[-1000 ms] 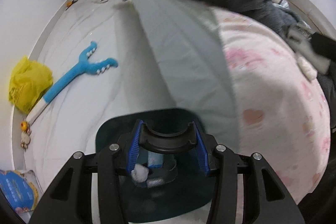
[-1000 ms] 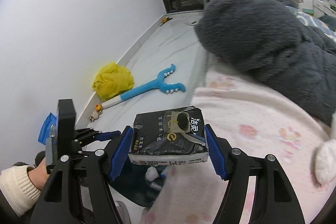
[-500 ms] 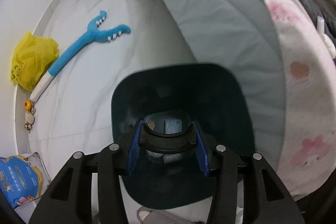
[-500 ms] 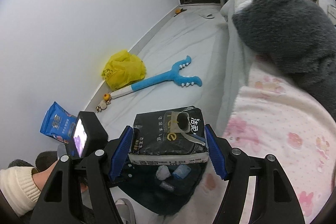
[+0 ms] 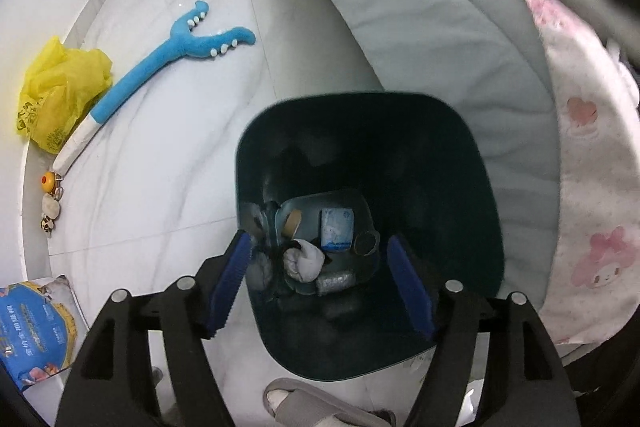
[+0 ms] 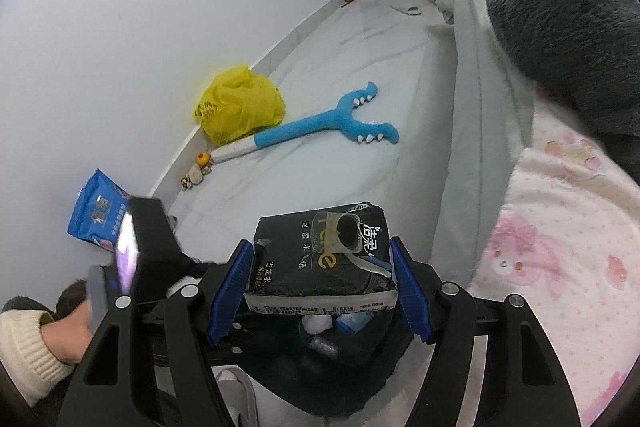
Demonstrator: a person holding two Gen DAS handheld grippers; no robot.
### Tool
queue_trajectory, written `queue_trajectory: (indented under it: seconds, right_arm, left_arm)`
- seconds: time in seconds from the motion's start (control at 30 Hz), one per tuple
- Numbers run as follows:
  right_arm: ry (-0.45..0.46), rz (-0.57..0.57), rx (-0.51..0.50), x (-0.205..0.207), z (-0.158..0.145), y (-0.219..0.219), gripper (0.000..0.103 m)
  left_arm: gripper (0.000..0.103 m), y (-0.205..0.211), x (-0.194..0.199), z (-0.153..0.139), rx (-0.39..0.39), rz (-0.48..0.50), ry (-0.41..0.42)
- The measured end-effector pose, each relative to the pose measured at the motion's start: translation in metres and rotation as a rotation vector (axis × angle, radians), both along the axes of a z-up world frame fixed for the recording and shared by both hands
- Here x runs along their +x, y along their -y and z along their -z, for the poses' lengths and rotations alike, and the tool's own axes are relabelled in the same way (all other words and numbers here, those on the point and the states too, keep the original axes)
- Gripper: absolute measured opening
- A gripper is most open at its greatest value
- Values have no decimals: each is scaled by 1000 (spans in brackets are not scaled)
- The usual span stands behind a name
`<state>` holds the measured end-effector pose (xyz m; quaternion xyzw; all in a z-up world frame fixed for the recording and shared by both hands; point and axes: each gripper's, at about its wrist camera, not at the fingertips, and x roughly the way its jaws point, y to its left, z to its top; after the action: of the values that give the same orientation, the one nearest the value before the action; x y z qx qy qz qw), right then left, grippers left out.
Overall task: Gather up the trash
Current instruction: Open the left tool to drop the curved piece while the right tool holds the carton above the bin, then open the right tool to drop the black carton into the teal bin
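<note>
Bedside bin (image 5: 472,163) beneath left gripper (image 5: 324,279).

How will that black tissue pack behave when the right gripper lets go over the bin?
The black tissue pack looks crumpled and mostly empty, so probably light and floppy. Its torn flap hangs loose and might catch on a finger pad. The dark bin sits underneath, so it should drop in.

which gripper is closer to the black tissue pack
Right. The right gripper is shut on the black tissue pack, above the bin. The left gripper hangs open over the bin, not touching the pack.
</note>
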<state>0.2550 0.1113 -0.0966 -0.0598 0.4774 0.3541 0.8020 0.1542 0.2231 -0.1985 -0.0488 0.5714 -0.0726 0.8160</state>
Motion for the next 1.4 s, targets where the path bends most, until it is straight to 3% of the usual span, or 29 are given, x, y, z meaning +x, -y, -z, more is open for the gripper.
queue_trajectory:
  seconds: [0.5,0.93,1.07,1.4]
  right_arm:
    - [-74,-43,-131,1,50,-33,69]
    - [-97,-98,-287,-10,87,-53,72]
    - [-53,-110,-334,-16,86,-54,81]
    - [-9,-99,-257,-24,45,-37,83]
  left_arm:
    - [75,-39,-13,-60,-67,-110,200]
    - [68,-53,-15,-107,-91,-129,303]
    - [67,-53,-14,-122,-103,-127,335]
    - [67,-41,-12,-157,-115,-115,419]
